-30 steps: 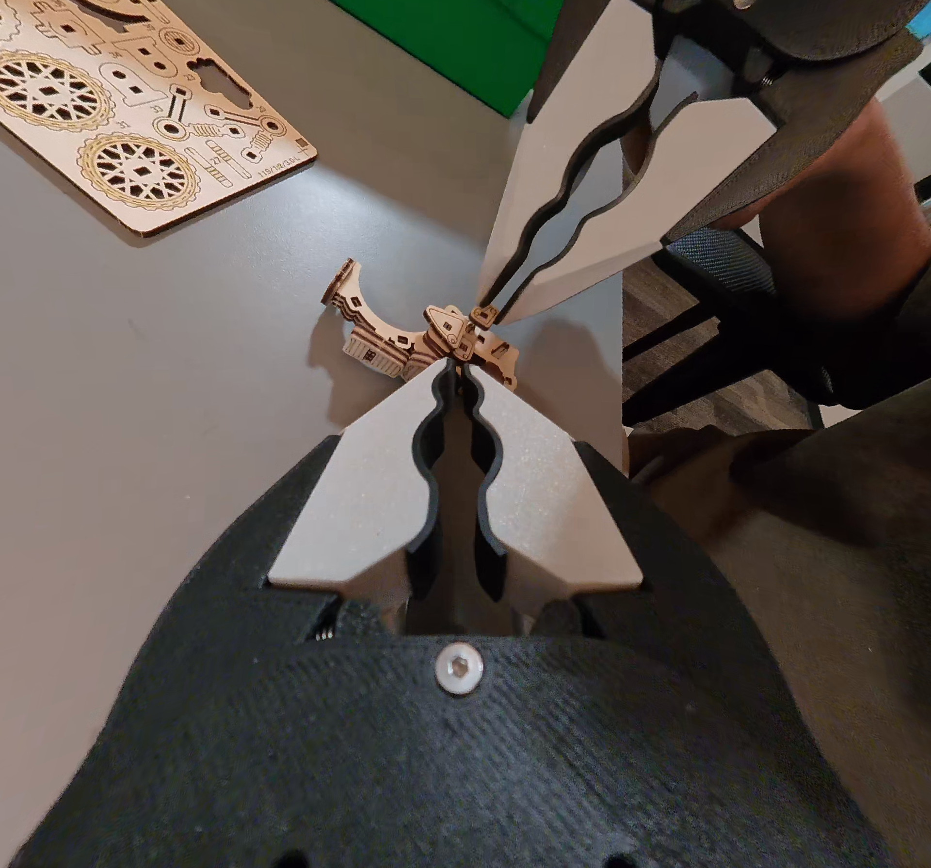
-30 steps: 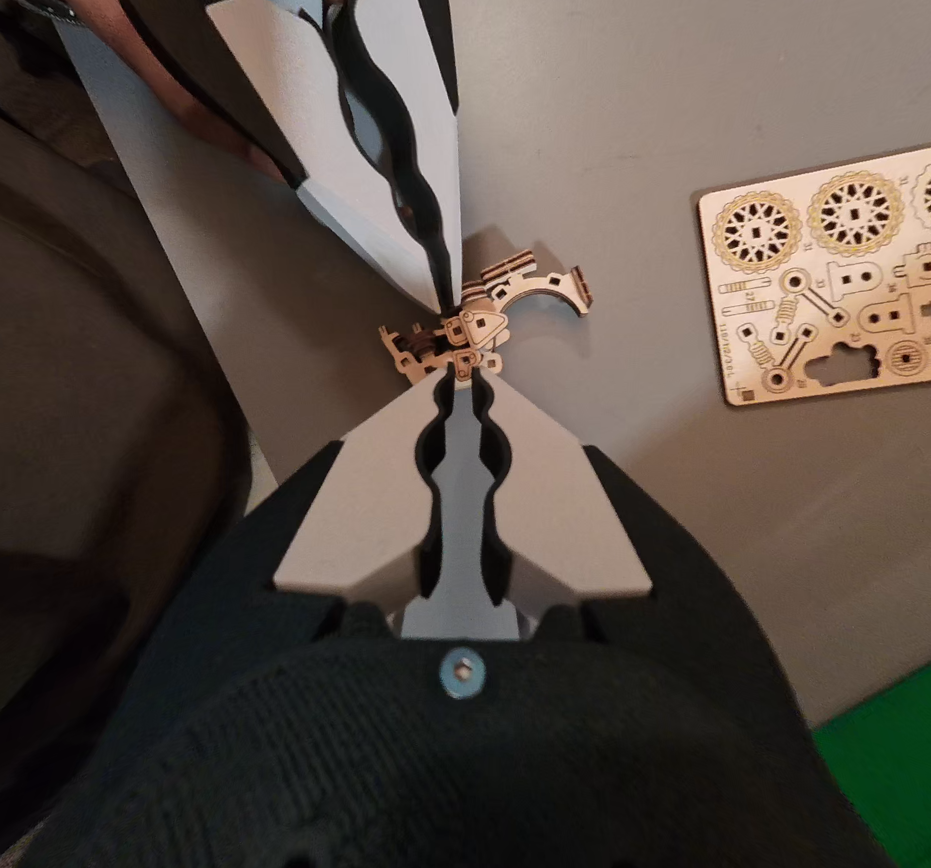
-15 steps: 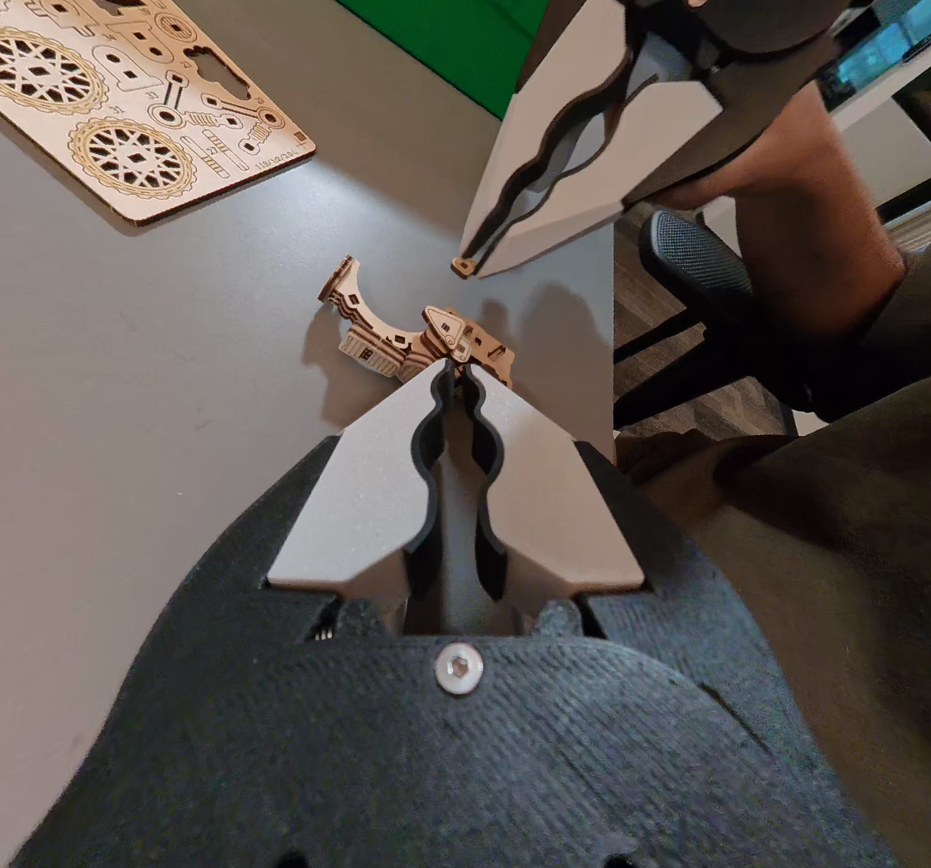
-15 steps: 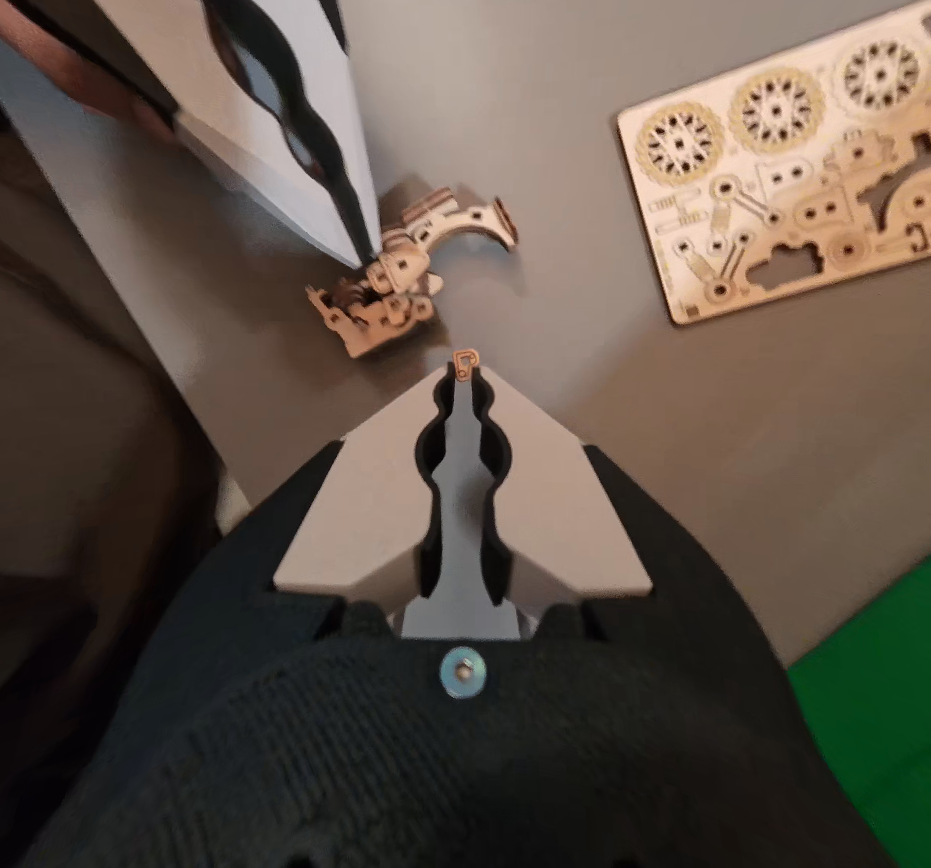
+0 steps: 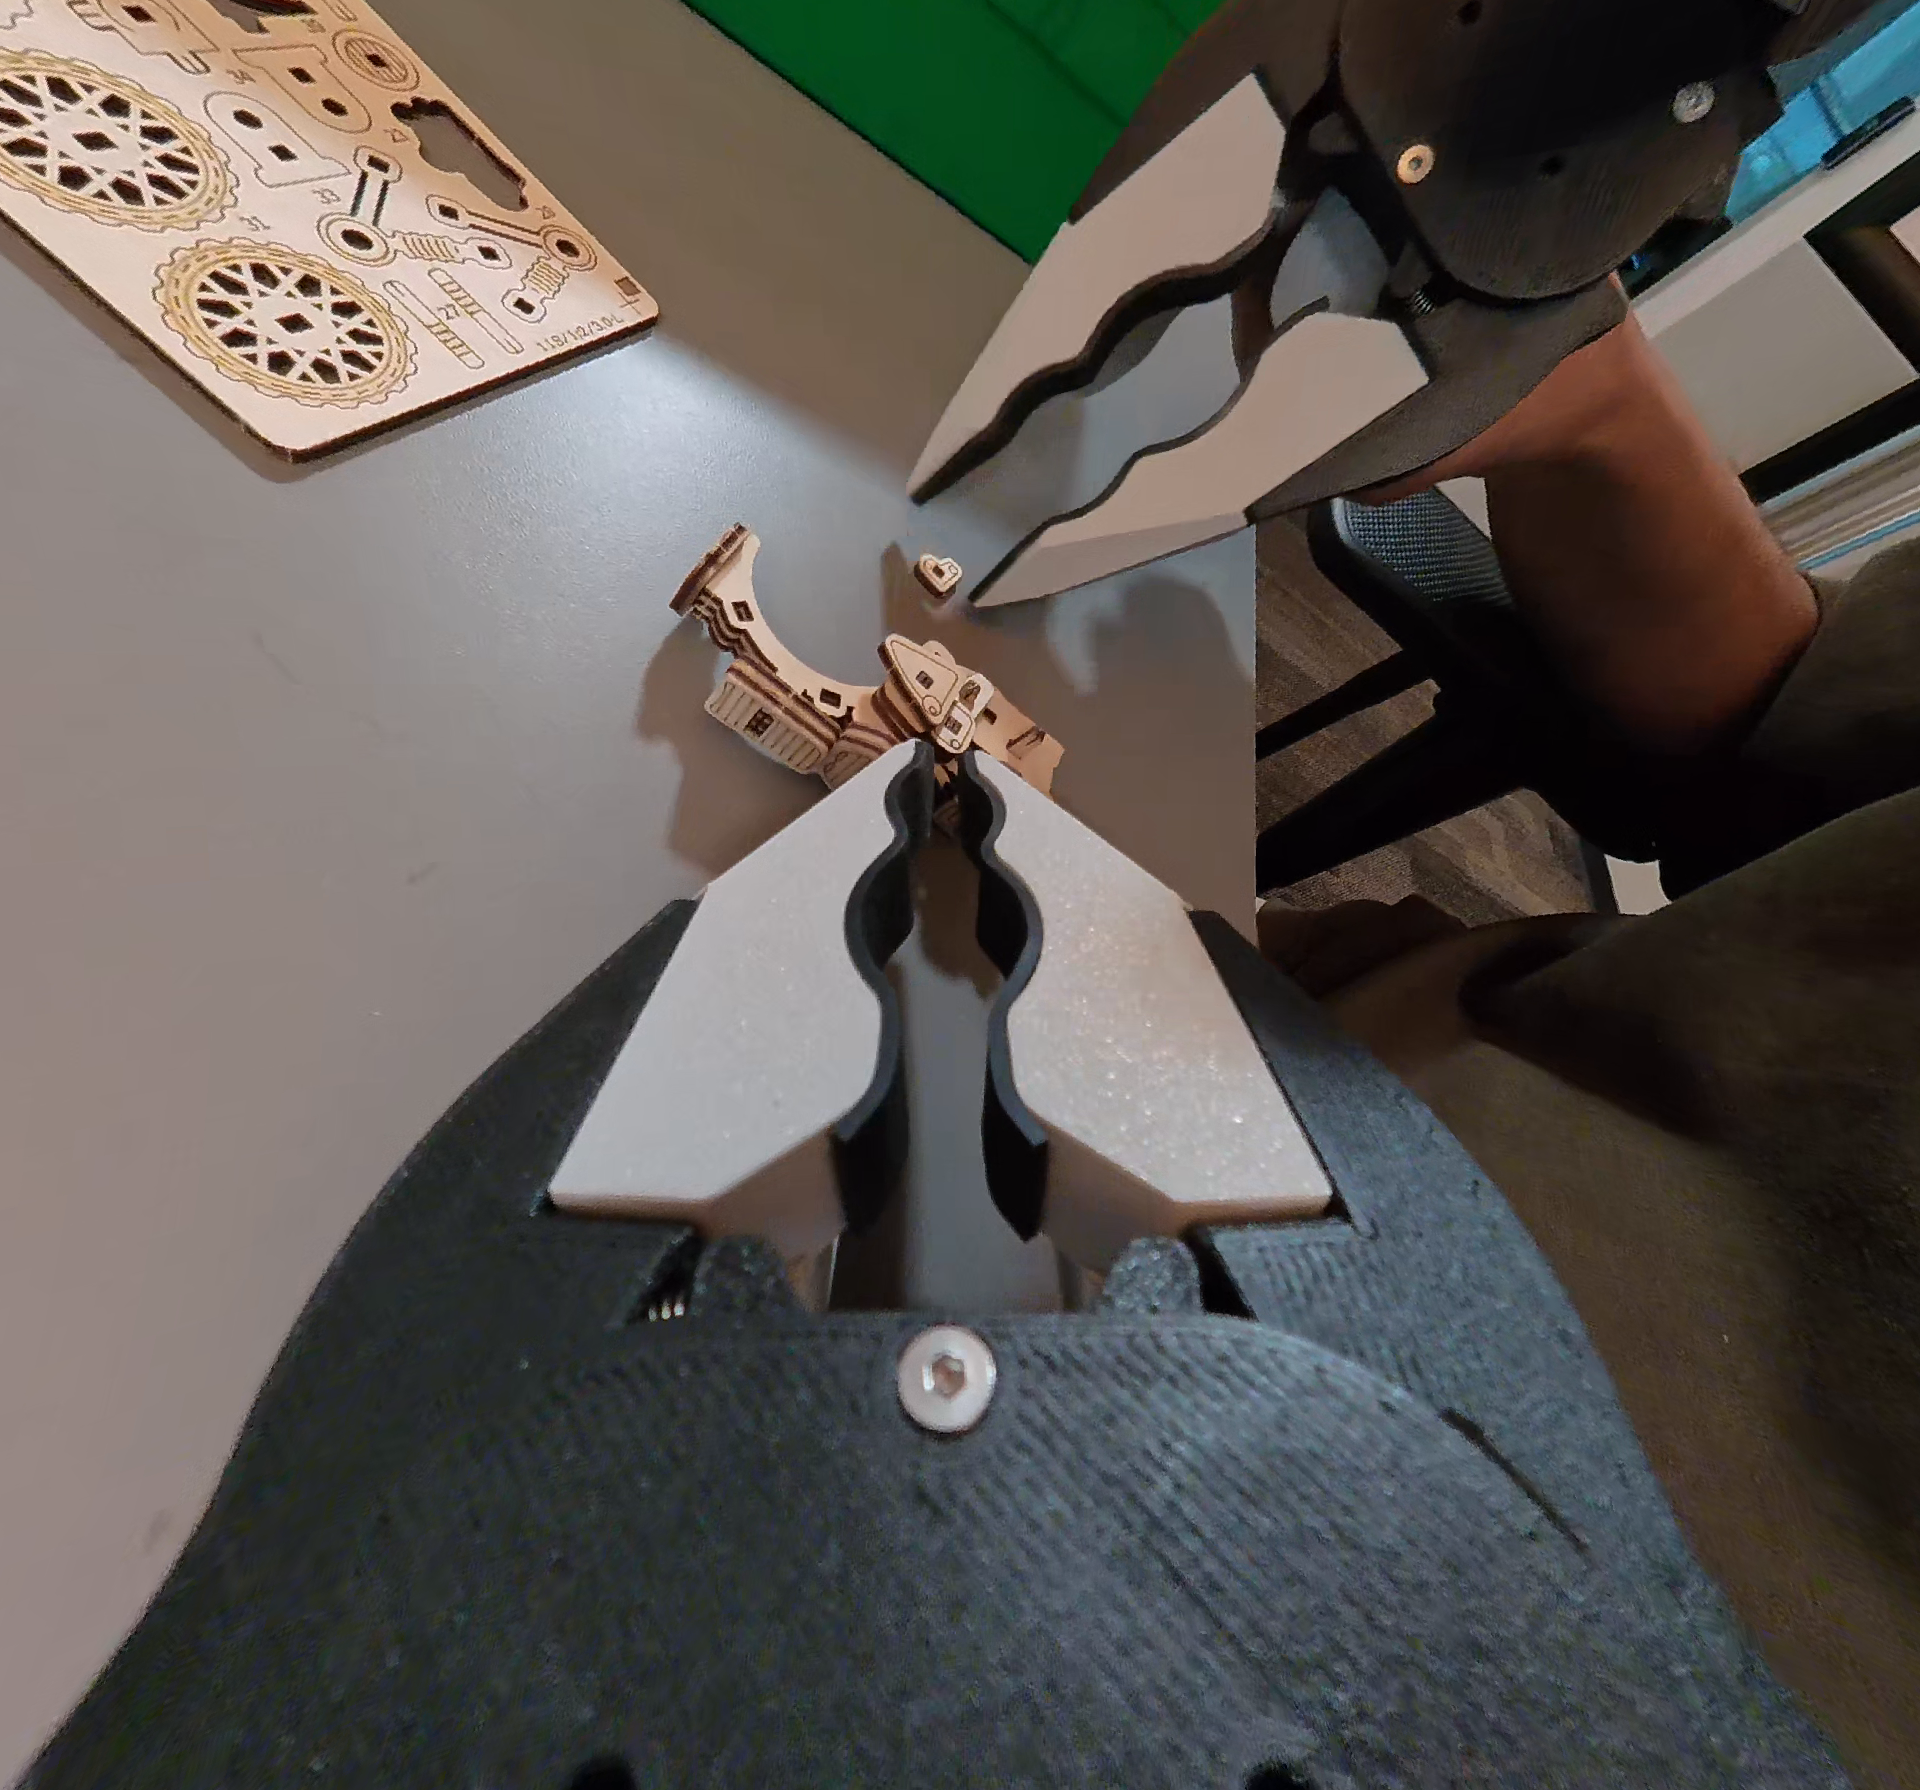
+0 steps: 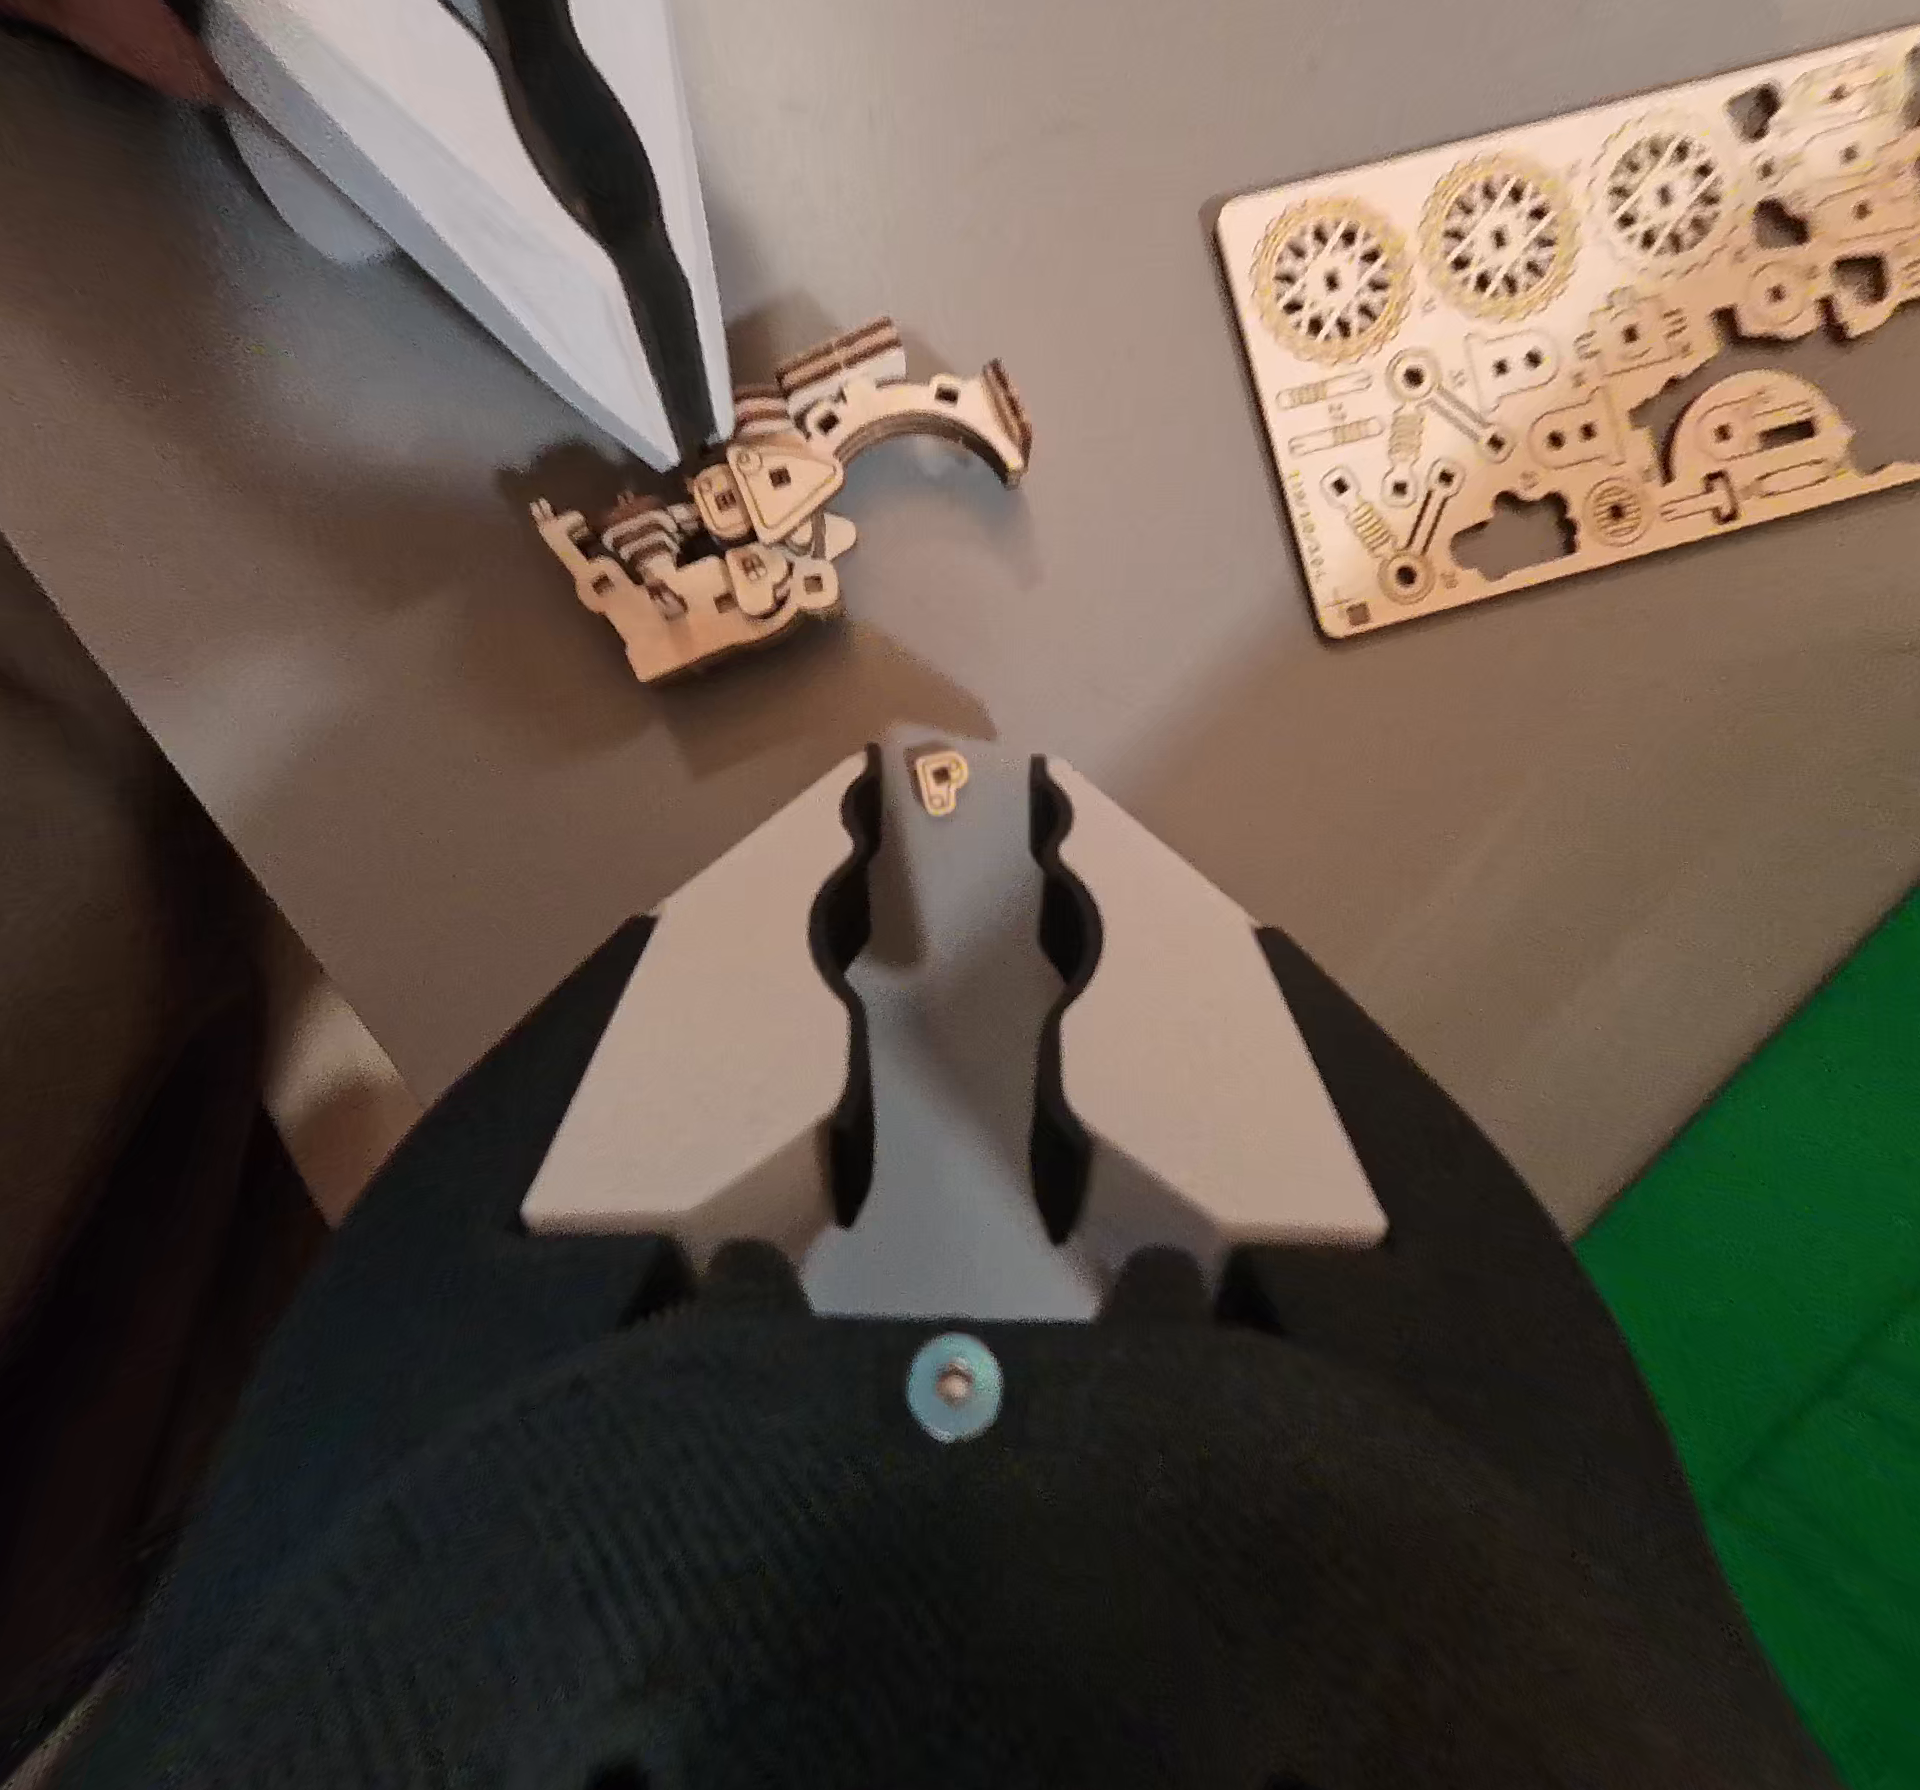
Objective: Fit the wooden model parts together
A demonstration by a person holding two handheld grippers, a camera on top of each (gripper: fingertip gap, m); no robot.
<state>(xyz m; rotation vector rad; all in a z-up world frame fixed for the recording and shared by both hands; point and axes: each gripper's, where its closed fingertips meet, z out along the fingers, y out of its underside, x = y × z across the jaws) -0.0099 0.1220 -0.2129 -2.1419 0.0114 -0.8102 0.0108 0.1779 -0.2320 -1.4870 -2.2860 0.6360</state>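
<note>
Left wrist view: the left gripper (image 5: 940,753) is seen pinched onto the part-built wooden model (image 5: 873,691) on the grey table (image 5: 312,805); only here is the chair (image 5: 1434,577) shown. Right wrist view: the right gripper (image 6: 951,764) is spread, empty; the small wooden piece (image 6: 940,782) lies loose between its fingertips, beside the parts sheet (image 6: 1558,369).

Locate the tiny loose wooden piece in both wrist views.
Left wrist view: the tiny wooden piece lies on the table just beyond the wooden model, at the right gripper fingers.
Right wrist view: between its own open fingers, centre.
Shared landmark: parts sheet.
</note>
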